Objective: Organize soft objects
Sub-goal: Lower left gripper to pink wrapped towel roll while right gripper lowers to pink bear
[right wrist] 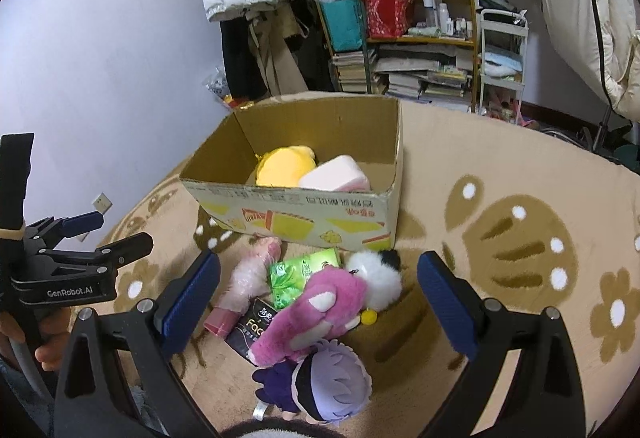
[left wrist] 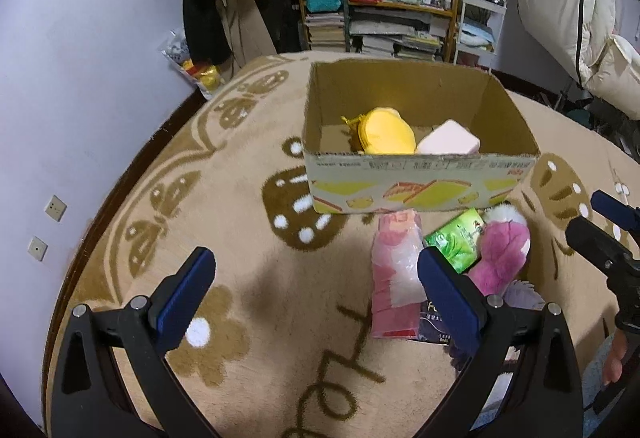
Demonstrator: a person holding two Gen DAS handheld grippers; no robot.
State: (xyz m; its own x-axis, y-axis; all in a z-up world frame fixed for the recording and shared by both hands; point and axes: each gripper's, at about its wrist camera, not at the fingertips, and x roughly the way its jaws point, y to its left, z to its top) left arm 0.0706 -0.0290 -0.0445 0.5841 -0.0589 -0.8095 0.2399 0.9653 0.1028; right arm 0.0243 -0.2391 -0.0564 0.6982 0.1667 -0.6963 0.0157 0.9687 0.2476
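Above rug (left wrist: pixel 248 378) — both grippers (left wrist: pixel 316 302) (right wrist: pixel 318 302) agape

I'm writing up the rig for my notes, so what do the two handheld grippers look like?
Both are black angular frames with silver pivot bolts. The left gripper and right gripper each carry two fingers faced with ribbed blue pads. Seen from the right wrist, the left one's body reads "GenRobot.AI" in white.

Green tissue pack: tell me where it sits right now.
The green tissue pack lies on the rug just in front of the cardboard box, between the pink packet on its left and the pink plush on its right.
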